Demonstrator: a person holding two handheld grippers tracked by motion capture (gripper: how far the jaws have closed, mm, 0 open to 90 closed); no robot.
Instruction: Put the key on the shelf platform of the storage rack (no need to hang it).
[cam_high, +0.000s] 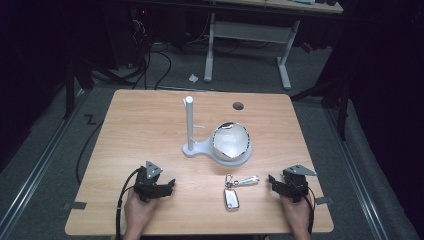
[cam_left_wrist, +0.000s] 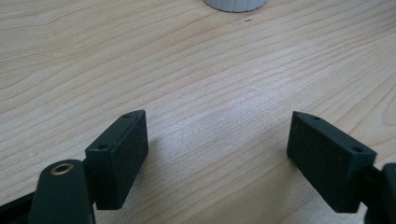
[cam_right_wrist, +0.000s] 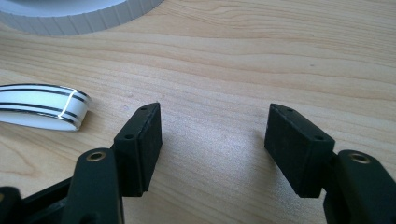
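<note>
Now both grippers rest spread apart on the wooden table (cam_high: 150, 115).
High view: left gripper (cam_high: 167, 186), right gripper (cam_high: 274, 183), key fob (cam_high: 231, 198) between them, white stand (cam_high: 192, 145) and bowl (cam_high: 230, 141) beyond. Left gripper view: jaws released over bare wood. Right gripper view: jaws released, fob at left.
</note>
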